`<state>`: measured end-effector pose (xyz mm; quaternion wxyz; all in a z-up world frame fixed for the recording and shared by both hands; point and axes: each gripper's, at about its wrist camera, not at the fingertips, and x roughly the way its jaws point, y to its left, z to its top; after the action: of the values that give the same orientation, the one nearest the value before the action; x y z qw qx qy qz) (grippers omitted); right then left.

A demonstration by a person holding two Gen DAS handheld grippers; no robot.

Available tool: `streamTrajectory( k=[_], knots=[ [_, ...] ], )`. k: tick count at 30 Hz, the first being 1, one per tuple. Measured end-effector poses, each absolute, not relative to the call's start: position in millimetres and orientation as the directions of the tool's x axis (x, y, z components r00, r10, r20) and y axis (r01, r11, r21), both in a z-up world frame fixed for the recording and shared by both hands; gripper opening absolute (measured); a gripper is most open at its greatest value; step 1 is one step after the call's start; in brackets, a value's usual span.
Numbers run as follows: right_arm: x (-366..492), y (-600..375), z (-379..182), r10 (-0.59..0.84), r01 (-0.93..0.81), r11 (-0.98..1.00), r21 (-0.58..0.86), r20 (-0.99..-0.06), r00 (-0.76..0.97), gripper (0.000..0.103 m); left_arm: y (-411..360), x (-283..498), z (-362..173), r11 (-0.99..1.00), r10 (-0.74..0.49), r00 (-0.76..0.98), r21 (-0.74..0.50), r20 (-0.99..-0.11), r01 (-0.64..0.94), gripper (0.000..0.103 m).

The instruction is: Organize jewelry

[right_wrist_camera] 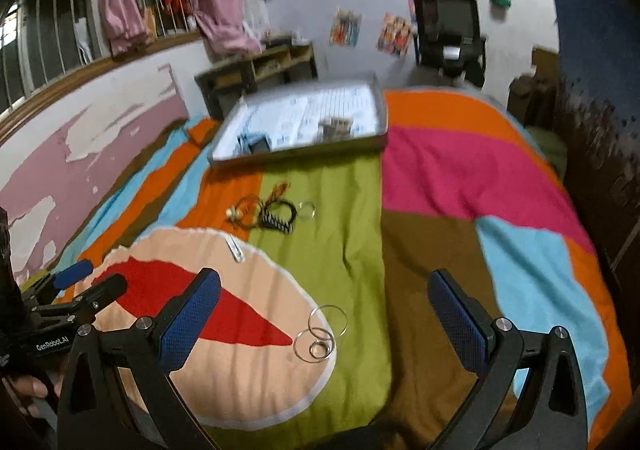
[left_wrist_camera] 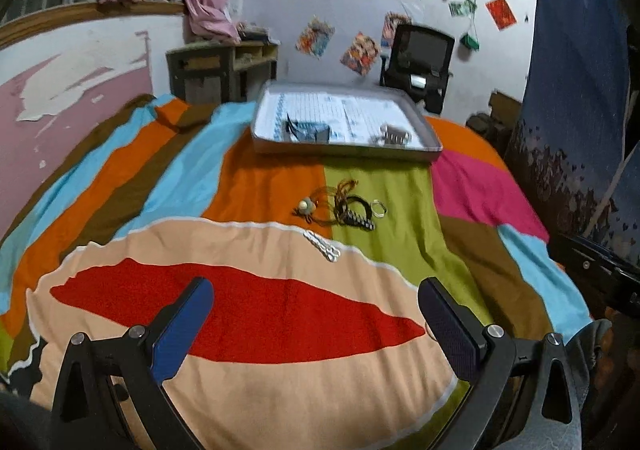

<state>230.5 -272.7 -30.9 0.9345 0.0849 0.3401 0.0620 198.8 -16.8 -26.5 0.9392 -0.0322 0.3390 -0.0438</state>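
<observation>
Two grippers — the left gripper (left_wrist_camera: 316, 314) and the right gripper (right_wrist_camera: 324, 310) — hung spread wide and empty above the patchwork bedspread (left_wrist_camera: 376, 186). Loose jewelry (left_wrist_camera: 344, 206) lay mid-bed, near the gray tray (left_wrist_camera: 348, 152); silver rings (right_wrist_camera: 320, 334) lay just ahead of the right one.

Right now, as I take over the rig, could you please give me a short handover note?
Left claw: open, empty, over the bedspread.
Right claw: open, empty.
Tray at the far end already holds a few small items.
Left to sort: the tangled pile of jewelry, the pale earrings just in front of it, and the linked metal rings close to the right claw.
</observation>
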Motion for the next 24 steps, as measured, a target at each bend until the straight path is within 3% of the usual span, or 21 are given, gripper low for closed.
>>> streamTrajectory(
  k=[3, 10, 14, 18, 19, 24],
  knots=[
    [252, -271, -47, 0.214, -0.077, 0.971, 0.228, -0.673, 0.708, 0.097, -21, 221, -35, 0.993, -0.120, 0.734, -0.084, -0.668, 0.086, 0.103],
    [285, -258, -87, 0.272, -0.123, 0.961, 0.249, -0.759, 0.592, 0.063, -28, 265, -63, 0.988, -0.143, 0.682, -0.064, -0.717, 0.140, 0.103],
    [300, -249, -113, 0.302, -0.133, 0.953, 0.272, -0.813, 0.497, 0.045, -27, 286, -83, 0.986, -0.160, 0.648, -0.088, -0.744, 0.142, 0.095],
    [314, -241, -140, 0.336, -0.132, 0.942, 0.309, -0.853, 0.398, 0.040, -27, 304, -101, 0.985, -0.170, 0.607, -0.111, -0.776, 0.135, 0.084],
    [317, -239, -146, 0.340, -0.131, 0.940, 0.314, -0.860, 0.380, 0.036, -26, 309, -106, 0.984, -0.176, 0.598, -0.119, -0.782, 0.134, 0.083],
    [336, -229, -171, 0.340, -0.117, 0.940, 0.320, -0.889, 0.308, 0.035, -27, 330, -118, 0.982, -0.186, 0.588, -0.134, -0.787, 0.131, 0.078]
  ],
)
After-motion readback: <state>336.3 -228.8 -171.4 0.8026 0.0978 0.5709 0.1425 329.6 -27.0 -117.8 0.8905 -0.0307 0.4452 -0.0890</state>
